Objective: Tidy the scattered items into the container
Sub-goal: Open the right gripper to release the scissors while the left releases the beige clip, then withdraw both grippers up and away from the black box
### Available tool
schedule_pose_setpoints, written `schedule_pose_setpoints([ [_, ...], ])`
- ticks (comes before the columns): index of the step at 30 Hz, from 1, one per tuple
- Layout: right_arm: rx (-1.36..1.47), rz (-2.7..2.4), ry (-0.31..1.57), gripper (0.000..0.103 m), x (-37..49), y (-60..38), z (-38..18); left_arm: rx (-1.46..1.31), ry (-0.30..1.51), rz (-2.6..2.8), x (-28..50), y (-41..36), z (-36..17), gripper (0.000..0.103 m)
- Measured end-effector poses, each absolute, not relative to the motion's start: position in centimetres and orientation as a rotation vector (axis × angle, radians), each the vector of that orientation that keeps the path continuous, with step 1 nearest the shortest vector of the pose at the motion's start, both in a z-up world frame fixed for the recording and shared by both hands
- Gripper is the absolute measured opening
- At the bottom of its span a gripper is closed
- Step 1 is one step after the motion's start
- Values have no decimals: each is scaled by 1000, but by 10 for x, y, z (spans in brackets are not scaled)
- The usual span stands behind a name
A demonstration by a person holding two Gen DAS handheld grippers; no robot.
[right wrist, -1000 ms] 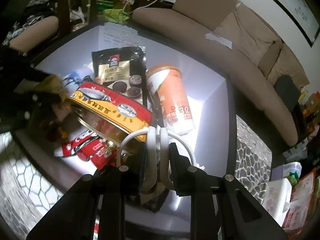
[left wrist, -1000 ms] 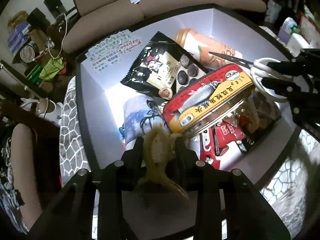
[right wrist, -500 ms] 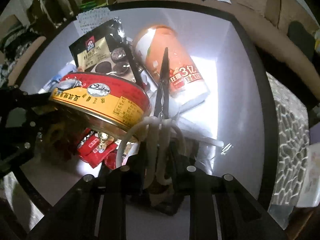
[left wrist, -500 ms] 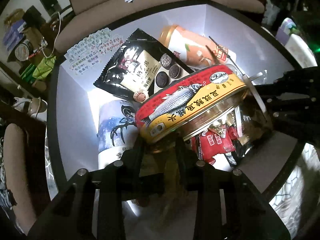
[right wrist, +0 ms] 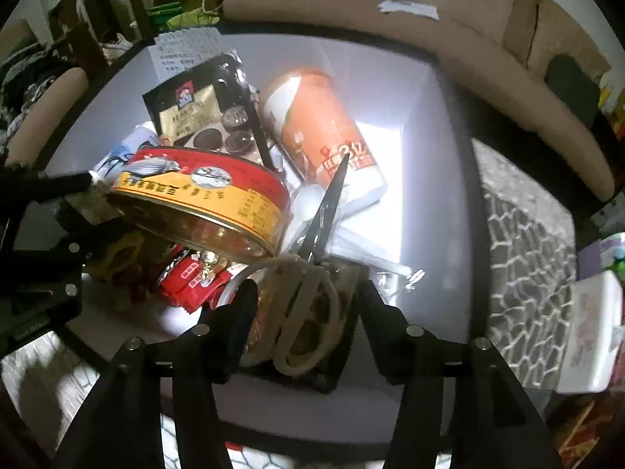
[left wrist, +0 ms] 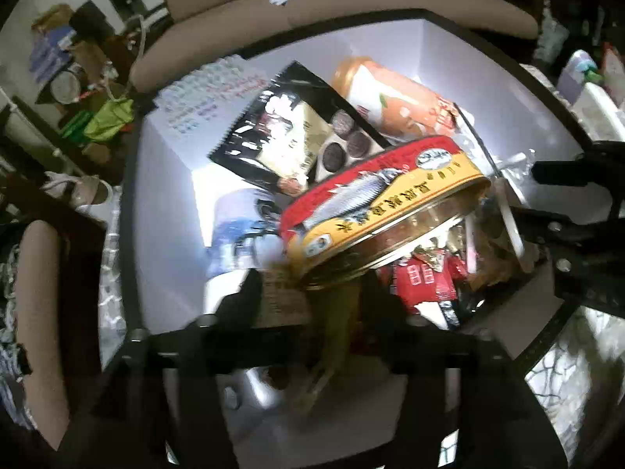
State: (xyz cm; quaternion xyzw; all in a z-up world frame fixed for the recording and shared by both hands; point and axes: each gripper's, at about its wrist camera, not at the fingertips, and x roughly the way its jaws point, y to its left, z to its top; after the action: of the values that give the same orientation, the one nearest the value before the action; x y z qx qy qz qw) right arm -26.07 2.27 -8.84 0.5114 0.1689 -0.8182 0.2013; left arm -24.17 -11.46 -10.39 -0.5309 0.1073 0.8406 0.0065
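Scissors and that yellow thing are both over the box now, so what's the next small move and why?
Probably lift both grippers straight up and out. The right gripper is opening with the scissors lying loose between its fingers, inside the box; the left gripper is opening around the yellow thing.

Both grippers point steeply down, side by side. The left gripper (left wrist: 308, 289) and the right gripper (right wrist: 304, 293) are opening, fingers spread apart.
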Motion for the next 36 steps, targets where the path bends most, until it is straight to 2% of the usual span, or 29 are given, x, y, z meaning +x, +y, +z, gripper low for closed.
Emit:
schedule_pose_setpoints([
  [3,1397,-2292,473,61,-255,21,-74,-1624,424,2658,-234,-111,-91,60],
  [6,1357,-2312,473,66,-246,24,-61,-1607,453,2672,-227,-106,-84,68],
  [7,1345,-2320,474,69,-243,25,-58,-1613,438,2666,-225,-106,-83,68],
  [10,1322,-2330,465,91,-242,25,-49,-1646,379,2639,-225,-113,-78,68],
  [12,1330,-2329,433,97,-244,28,-44,-1658,344,2621,-222,-116,-72,69],
  [13,1351,-2321,423,100,-245,27,-43,-1655,322,2620,-215,-114,-69,75],
  [16,1379,-2313,443,101,-239,24,-36,-1665,272,2627,-207,-124,-59,99],
  [26,1341,-2299,543,101,-193,8,10,-1665,205,2603,-166,-135,-3,99],
  [36,1292,-2325,503,101,-136,13,59,-1601,185,2662,-102,-139,71,99],
])
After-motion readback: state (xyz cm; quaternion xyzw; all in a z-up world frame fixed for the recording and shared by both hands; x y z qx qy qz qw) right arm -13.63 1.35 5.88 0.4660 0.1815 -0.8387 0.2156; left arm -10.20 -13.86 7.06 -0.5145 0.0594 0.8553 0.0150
